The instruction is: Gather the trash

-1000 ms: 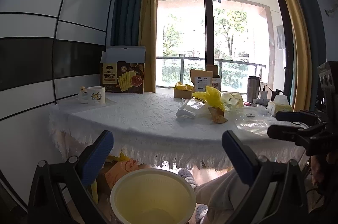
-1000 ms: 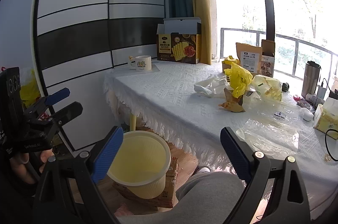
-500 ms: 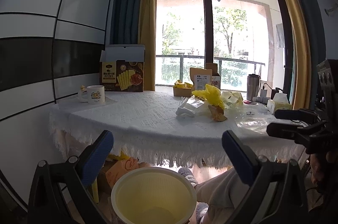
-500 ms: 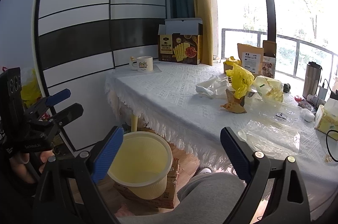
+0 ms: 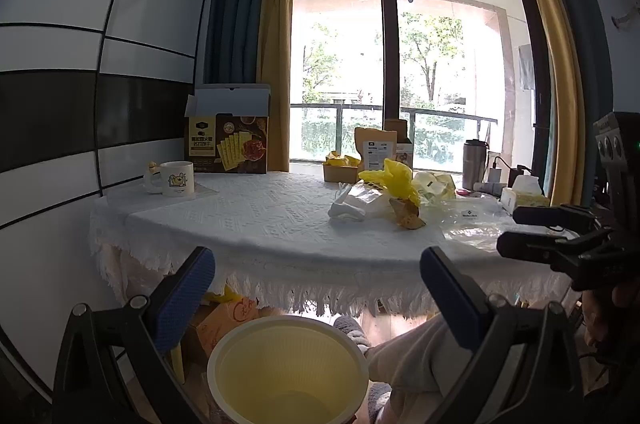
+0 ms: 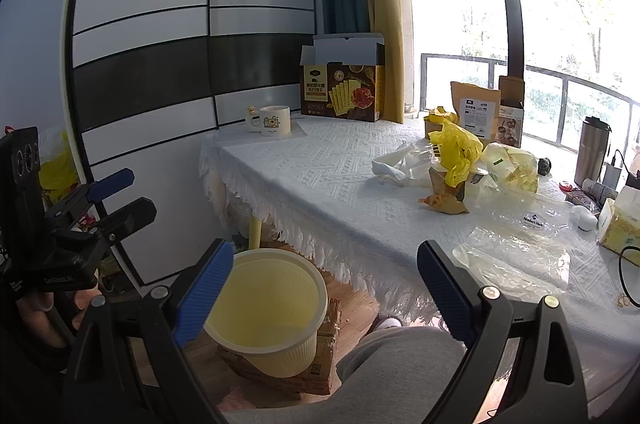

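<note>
Trash, a heap of yellow and clear wrappers, lies on the table well beyond both spread, empty grippers, left gripper and right gripper, while the apparently empty yellow bin sits below between their fingertips.

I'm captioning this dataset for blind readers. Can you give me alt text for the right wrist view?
An open right gripper points over an empty pale yellow bin standing on a cardboard box on the floor beside a table with a white cloth. On the table lie a yellow bag, crumpled brown paper and clear plastic wrap; the left gripper is at the left edge.
</note>
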Motion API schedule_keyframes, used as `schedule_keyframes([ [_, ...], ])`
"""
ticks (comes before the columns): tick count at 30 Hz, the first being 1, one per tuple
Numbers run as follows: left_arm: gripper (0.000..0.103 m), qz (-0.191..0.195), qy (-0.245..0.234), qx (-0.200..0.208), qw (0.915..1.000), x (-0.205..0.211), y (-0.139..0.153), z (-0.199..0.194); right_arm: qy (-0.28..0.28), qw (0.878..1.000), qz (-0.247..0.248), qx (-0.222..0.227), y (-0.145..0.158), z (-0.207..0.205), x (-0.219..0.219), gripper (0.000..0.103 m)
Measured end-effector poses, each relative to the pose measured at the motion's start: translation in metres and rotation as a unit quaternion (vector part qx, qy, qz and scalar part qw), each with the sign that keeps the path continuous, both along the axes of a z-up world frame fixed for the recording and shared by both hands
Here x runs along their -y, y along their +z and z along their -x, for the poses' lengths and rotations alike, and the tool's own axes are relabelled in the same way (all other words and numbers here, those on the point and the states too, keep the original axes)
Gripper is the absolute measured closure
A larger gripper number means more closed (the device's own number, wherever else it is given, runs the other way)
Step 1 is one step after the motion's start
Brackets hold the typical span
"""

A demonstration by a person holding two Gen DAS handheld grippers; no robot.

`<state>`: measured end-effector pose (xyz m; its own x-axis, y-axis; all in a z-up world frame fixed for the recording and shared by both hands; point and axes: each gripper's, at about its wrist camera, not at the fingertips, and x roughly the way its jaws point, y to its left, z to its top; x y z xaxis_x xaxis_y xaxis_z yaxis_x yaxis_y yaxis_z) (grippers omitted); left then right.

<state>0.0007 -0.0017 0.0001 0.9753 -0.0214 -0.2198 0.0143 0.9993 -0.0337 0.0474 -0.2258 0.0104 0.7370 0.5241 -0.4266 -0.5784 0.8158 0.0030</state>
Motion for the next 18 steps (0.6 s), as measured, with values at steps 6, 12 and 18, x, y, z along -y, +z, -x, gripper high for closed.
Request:
schedule_keyframes([
  [6,0.001,0.0,-0.001,0.0,1.0,-0.0017,0.0013,-0.0006,0.001,1.0,0.0,0.0,0.0,-0.0001,0.0,0.01],
  [12,0.001,-0.001,-0.001,0.0,1.0,-0.0017,0.0013,-0.0006,0.003,1.0,-0.001,0.003,0.0017,-0.001,-0.0007,0.01],
  [18,0.001,-0.003,-0.001,0.001,1.0,-0.0015,0.0015,-0.0003,0.003,1.0,-0.001,0.004,0.0025,-0.0003,0.0001,0.01],
])
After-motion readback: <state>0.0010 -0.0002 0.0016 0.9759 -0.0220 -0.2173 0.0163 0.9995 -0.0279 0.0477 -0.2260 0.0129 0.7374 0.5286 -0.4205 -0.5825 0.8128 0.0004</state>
